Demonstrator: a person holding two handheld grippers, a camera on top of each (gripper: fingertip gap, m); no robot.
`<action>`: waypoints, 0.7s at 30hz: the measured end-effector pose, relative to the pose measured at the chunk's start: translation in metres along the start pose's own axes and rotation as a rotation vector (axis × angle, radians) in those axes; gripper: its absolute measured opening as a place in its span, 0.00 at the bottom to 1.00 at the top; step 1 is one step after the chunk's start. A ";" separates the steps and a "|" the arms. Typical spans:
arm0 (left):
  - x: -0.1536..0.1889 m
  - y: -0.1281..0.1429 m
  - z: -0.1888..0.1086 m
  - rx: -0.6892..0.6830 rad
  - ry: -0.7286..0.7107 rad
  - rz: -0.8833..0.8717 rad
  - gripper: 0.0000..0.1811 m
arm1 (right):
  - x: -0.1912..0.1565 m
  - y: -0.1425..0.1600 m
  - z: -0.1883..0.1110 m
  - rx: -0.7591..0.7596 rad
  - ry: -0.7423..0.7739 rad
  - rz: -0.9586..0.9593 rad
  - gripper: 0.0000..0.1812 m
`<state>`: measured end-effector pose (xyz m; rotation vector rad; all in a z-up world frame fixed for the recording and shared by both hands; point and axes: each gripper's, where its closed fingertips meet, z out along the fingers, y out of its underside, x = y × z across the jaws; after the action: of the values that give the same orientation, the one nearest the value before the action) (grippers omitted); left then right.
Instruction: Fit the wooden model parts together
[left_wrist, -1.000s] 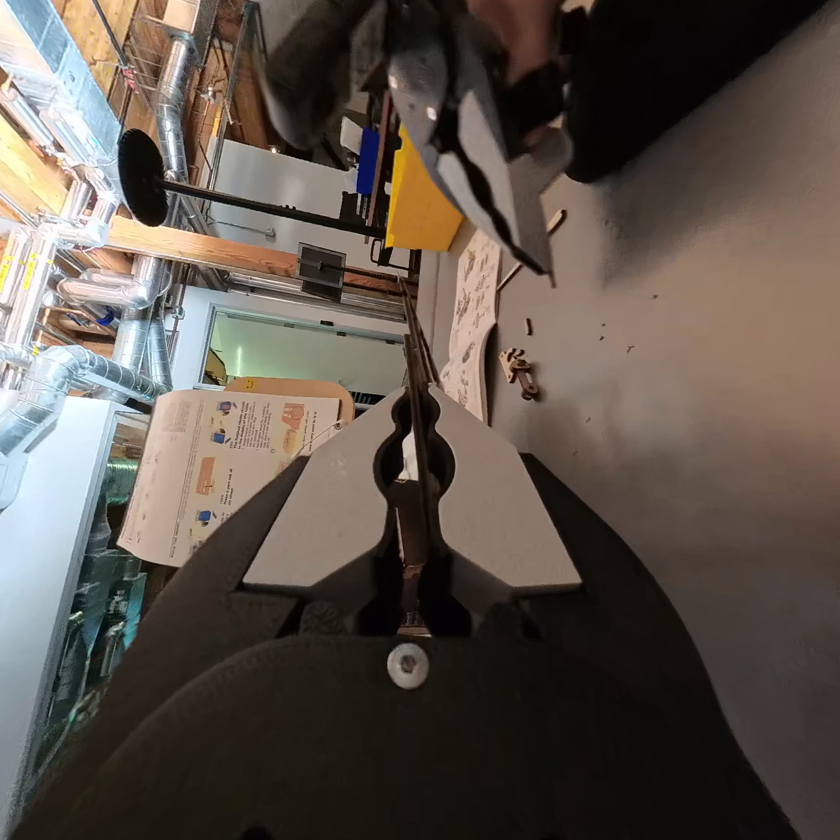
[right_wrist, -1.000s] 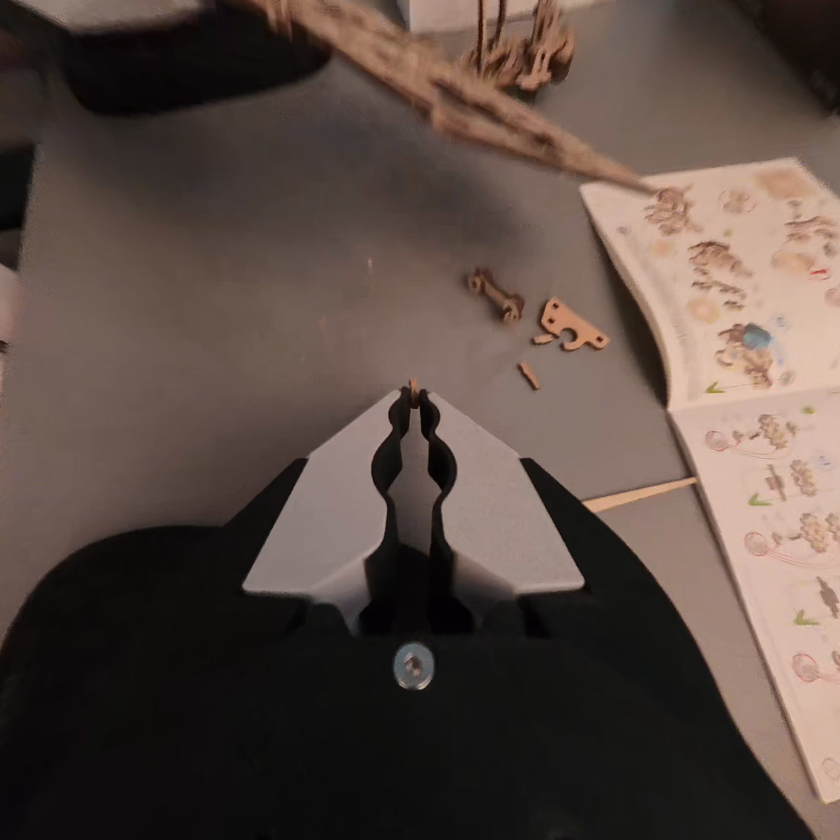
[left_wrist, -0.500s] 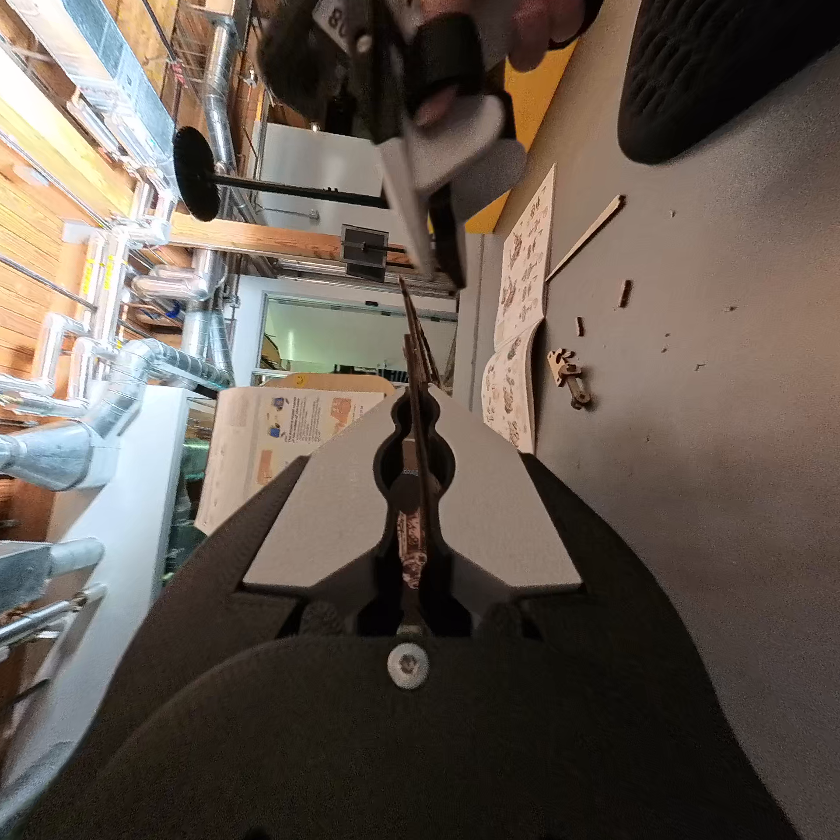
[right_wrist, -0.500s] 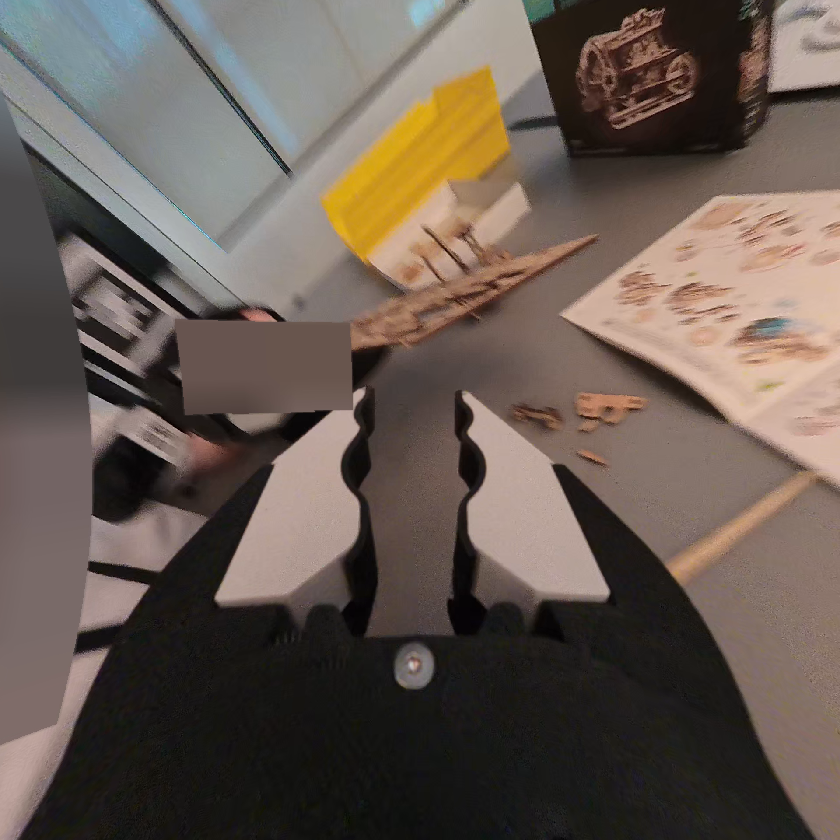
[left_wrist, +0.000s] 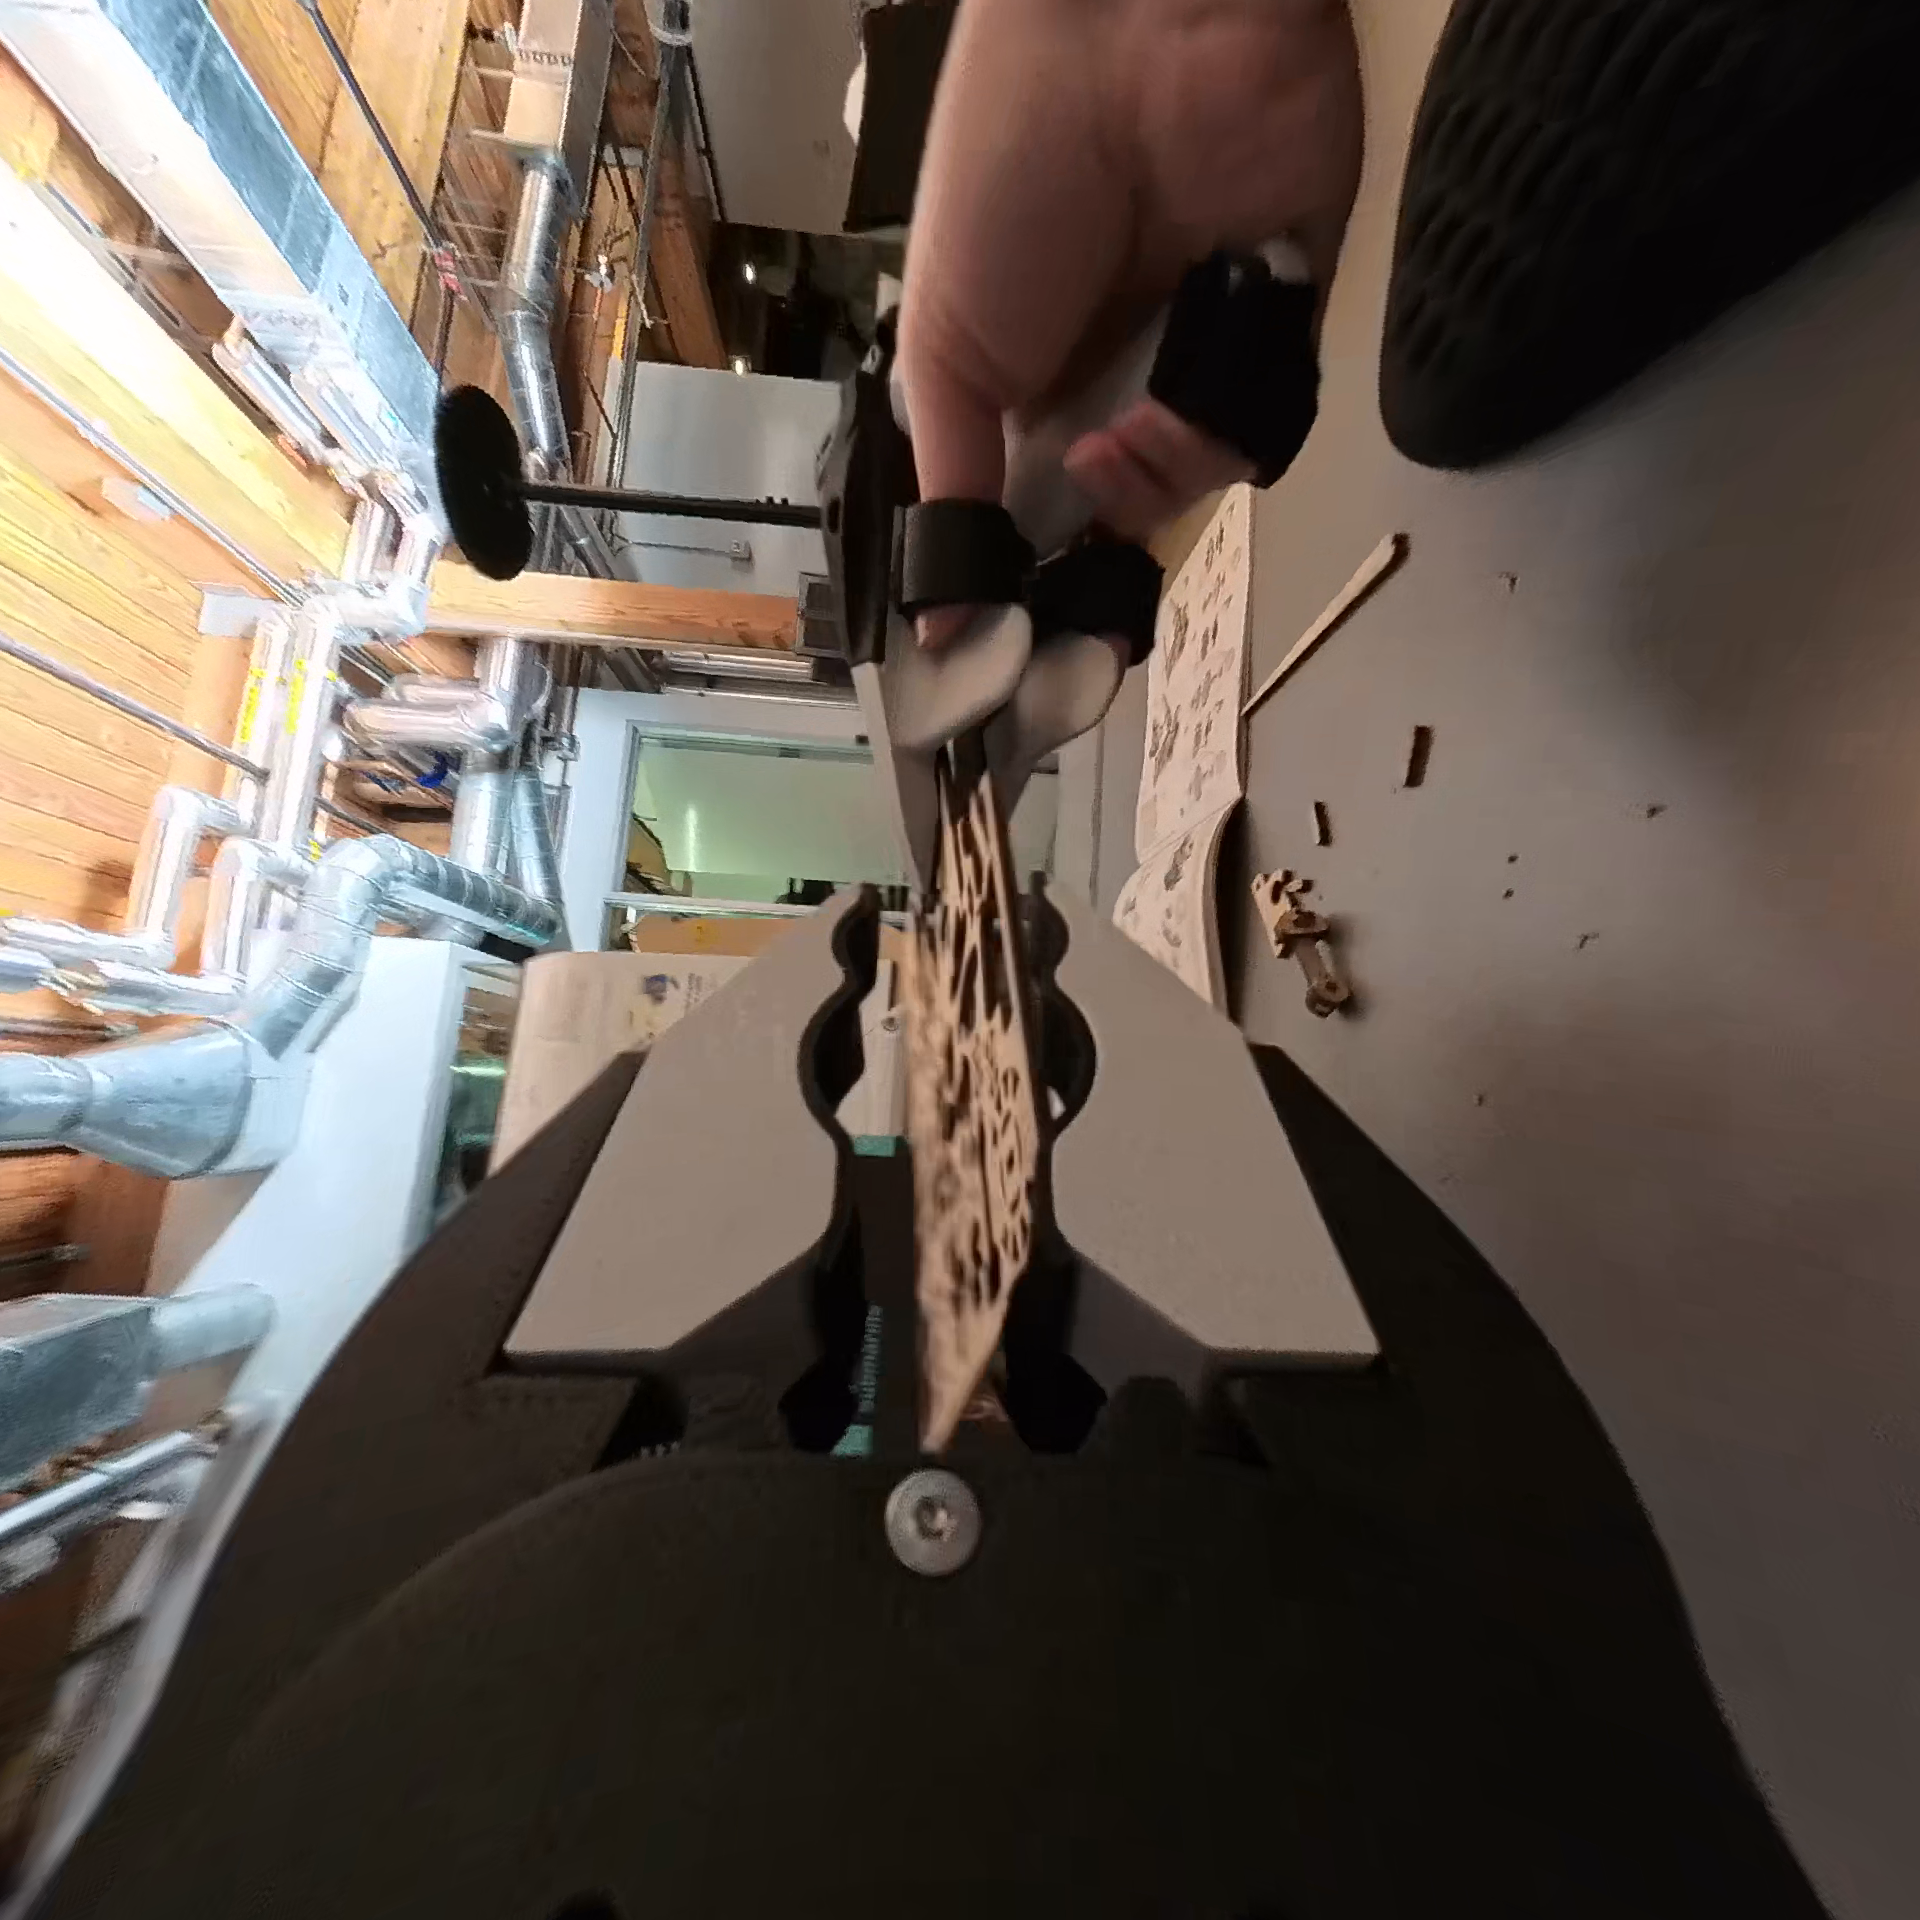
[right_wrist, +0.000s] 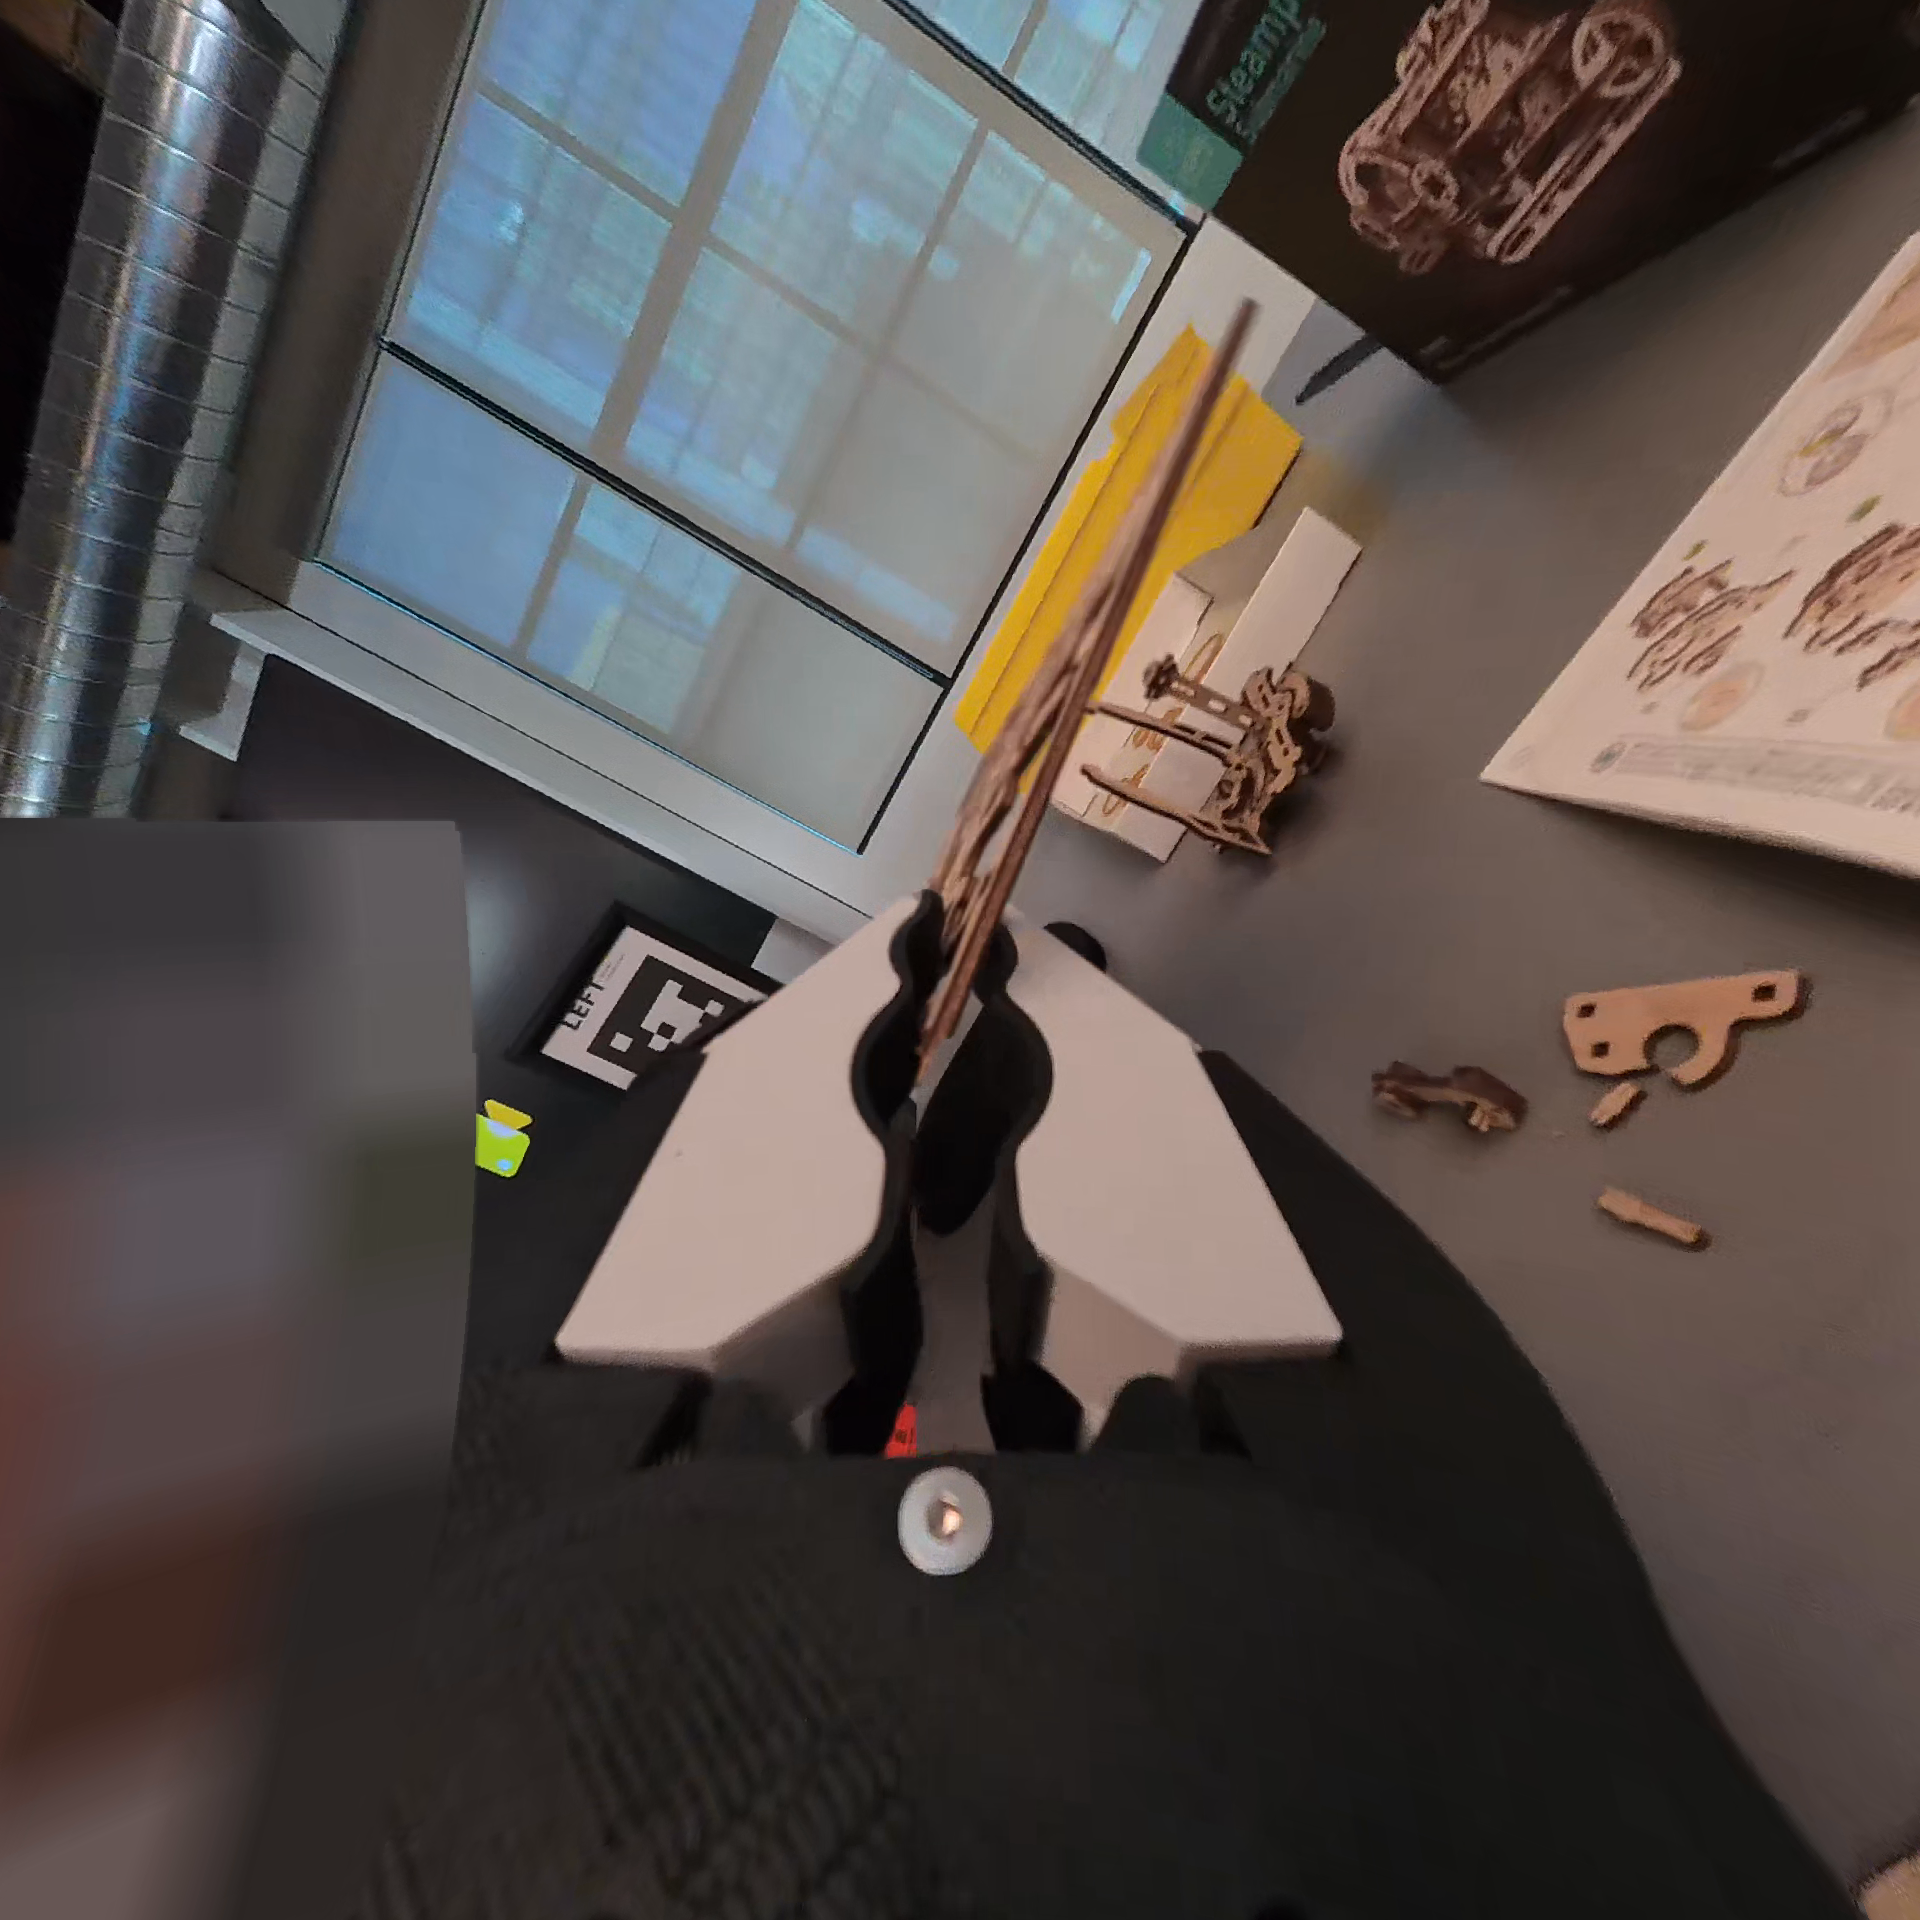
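A thin laser-cut wooden sheet (left_wrist: 971, 1091) stands on edge between the jaws of my left gripper (left_wrist: 948, 904), which is open; the sheet leans toward the right-hand finger. My right gripper (left_wrist: 961, 800), held by a hand, comes in from above and is shut on the sheet's far end. In the right wrist view the right gripper (right_wrist: 961, 930) pinches the sheet (right_wrist: 1101, 582) at its tips, and the sheet runs up and away. A partly built wooden model (right_wrist: 1247, 748) stands on the grey table (right_wrist: 1455, 1455).
Loose parts lie on the table: a flat plate (right_wrist: 1683, 1023), a dark small piece (right_wrist: 1449, 1091), a peg (right_wrist: 1652, 1231) and a wooden stick (left_wrist: 1325, 623). An open instruction booklet (right_wrist: 1766, 623), a dark kit box (right_wrist: 1507, 156) and a yellow bin (right_wrist: 1122, 520) stand farther back. The grippers' ends are close to 8 cm from one another. My right tips are roughly 12 cm from the peg (right_wrist: 1652, 1231).
My left gripper was shut on the sheet and has opened. My right gripper opened, swung up to the sheet and shut on its far end.
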<state>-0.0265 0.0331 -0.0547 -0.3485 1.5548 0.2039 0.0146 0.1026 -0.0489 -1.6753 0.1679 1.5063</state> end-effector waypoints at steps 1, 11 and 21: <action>-0.001 0.002 -0.001 -0.010 0.008 -0.034 0.19 | -0.002 -0.005 -0.002 0.006 -0.010 -0.003 0.01; 0.001 0.005 -0.037 0.016 0.138 -0.412 0.28 | 0.012 0.000 -0.003 -0.122 -0.051 0.118 0.00; -0.017 0.046 -0.074 -0.037 0.183 -0.907 0.24 | 0.023 0.072 0.016 -0.473 -0.016 0.205 0.00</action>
<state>-0.1122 0.0516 -0.0404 -1.0788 1.4267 -0.5186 -0.0354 0.0778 -0.1028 -2.0642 -0.0318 1.8140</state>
